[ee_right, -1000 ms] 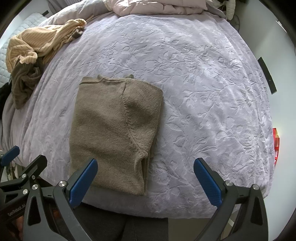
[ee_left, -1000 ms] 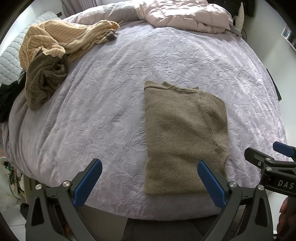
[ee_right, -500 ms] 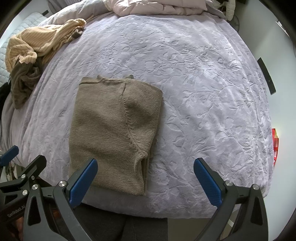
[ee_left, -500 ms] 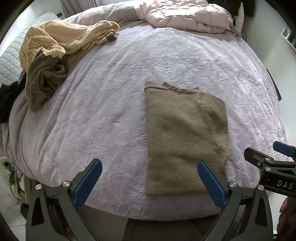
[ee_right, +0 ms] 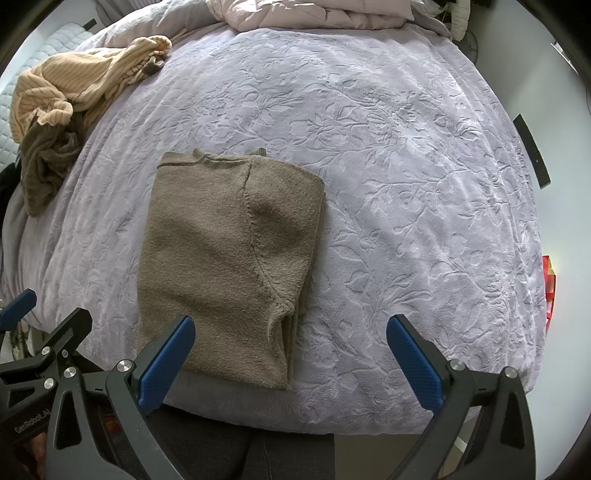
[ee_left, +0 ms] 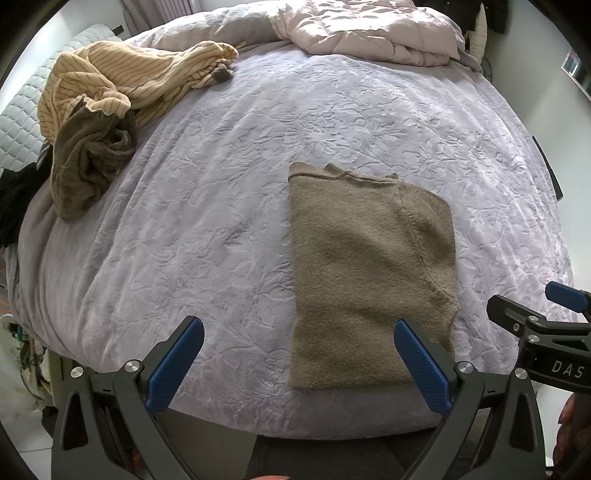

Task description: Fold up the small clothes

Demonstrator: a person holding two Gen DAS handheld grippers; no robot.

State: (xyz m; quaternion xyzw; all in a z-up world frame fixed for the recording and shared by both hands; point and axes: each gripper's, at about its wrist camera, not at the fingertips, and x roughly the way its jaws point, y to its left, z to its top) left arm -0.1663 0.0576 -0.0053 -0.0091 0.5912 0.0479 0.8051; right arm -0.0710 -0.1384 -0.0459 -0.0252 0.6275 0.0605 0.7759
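A taupe knit sweater (ee_left: 365,273) lies folded into a tall rectangle on the lilac bedspread (ee_left: 229,206), near the front edge; it also shows in the right wrist view (ee_right: 225,266). My left gripper (ee_left: 299,365) is open and empty, held above the bed's front edge, its right finger over the sweater's lower right corner. My right gripper (ee_right: 291,362) is open and empty, its left finger over the sweater's lower left part. Neither touches the cloth.
A heap of unfolded clothes lies at the far left: a tan striped garment (ee_left: 122,81) over a brown one (ee_left: 88,162). A pink quilt (ee_left: 369,29) is bunched at the head of the bed. The bedspread (ee_right: 424,206) extends to the sweater's right.
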